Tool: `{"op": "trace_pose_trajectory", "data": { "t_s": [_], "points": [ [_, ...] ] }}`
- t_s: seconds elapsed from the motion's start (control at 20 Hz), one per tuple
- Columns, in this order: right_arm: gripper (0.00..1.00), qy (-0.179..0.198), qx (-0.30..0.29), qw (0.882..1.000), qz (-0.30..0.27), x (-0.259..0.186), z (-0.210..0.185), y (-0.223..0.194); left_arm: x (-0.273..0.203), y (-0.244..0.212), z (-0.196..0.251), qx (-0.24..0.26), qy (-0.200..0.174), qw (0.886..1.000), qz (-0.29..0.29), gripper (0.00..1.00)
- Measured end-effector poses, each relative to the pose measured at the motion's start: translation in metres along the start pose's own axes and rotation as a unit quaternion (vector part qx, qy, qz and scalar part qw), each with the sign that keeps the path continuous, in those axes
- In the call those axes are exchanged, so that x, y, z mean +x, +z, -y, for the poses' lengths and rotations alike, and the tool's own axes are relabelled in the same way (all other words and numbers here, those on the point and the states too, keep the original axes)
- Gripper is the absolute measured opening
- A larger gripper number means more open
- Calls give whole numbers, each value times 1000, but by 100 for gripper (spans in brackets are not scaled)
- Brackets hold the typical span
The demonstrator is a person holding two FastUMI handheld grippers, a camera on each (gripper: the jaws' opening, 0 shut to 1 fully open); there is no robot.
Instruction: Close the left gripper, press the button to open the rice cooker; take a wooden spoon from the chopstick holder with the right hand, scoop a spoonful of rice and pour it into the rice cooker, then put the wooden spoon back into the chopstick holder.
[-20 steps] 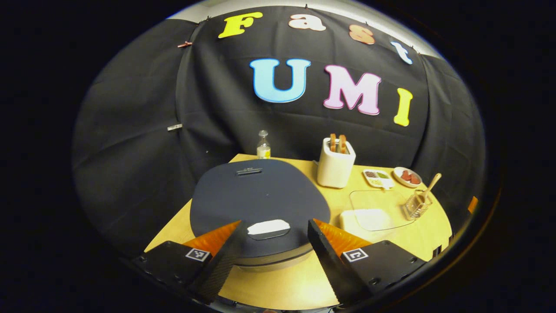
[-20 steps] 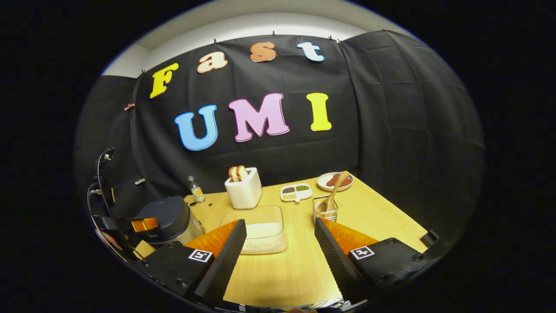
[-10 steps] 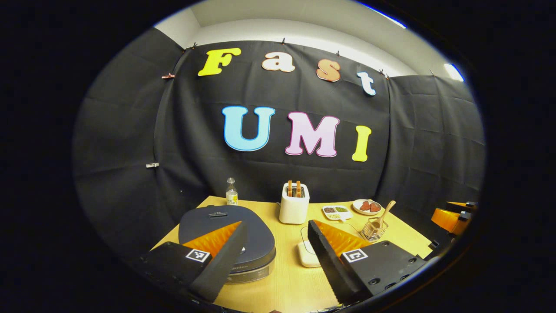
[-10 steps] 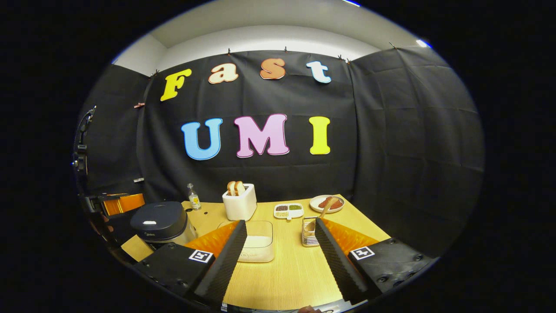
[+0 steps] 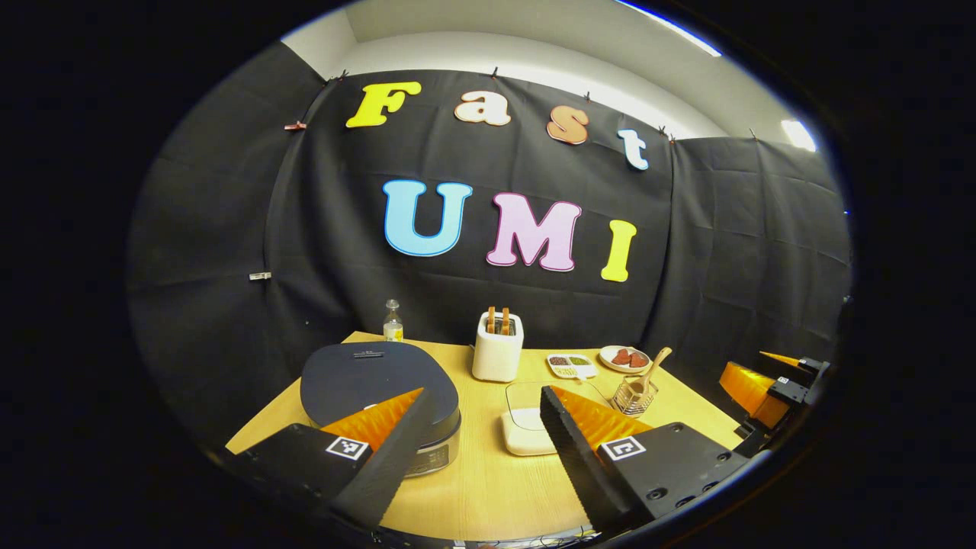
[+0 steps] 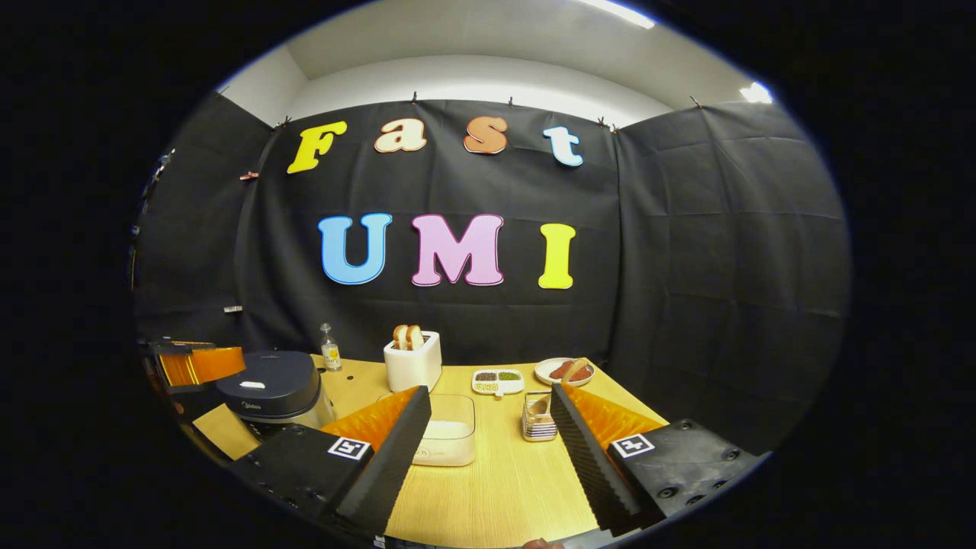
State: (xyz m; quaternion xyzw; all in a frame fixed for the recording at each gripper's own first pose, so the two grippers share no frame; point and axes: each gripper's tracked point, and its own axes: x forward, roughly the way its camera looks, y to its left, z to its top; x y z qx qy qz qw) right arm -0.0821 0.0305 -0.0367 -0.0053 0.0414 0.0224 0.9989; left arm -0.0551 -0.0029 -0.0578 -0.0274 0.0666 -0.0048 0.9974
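Still shut, the rice cooker (image 5: 379, 396) sits at the table's (image 5: 488, 488) near left. Right of it, a clear lidded box (image 6: 448, 436) holds white rice; farther right, a wire chopstick holder (image 5: 634, 394) keeps the wooden spoon (image 5: 648, 371). Black cloth walls the booth. Left gripper (image 5: 480, 442) and right gripper (image 6: 488, 446) hover spread wide, empty.

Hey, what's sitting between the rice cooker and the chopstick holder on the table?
In the left gripper view, the clear container of rice sits between the rice cooker and the chopstick holder.
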Motion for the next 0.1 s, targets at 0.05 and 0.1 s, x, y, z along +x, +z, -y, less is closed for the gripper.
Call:
{"op": "trace_pose_trajectory", "data": {
  "t_s": [0.05,0.1],
  "points": [
    [98,2,10,1000,1,-1,-2,-1,-2,0,1,2,-1,1000,2,95],
    [98,-1,8,1000,0,-1,0,-3,-3,0,1,4,-1,1000,3,95]
  ]
}}
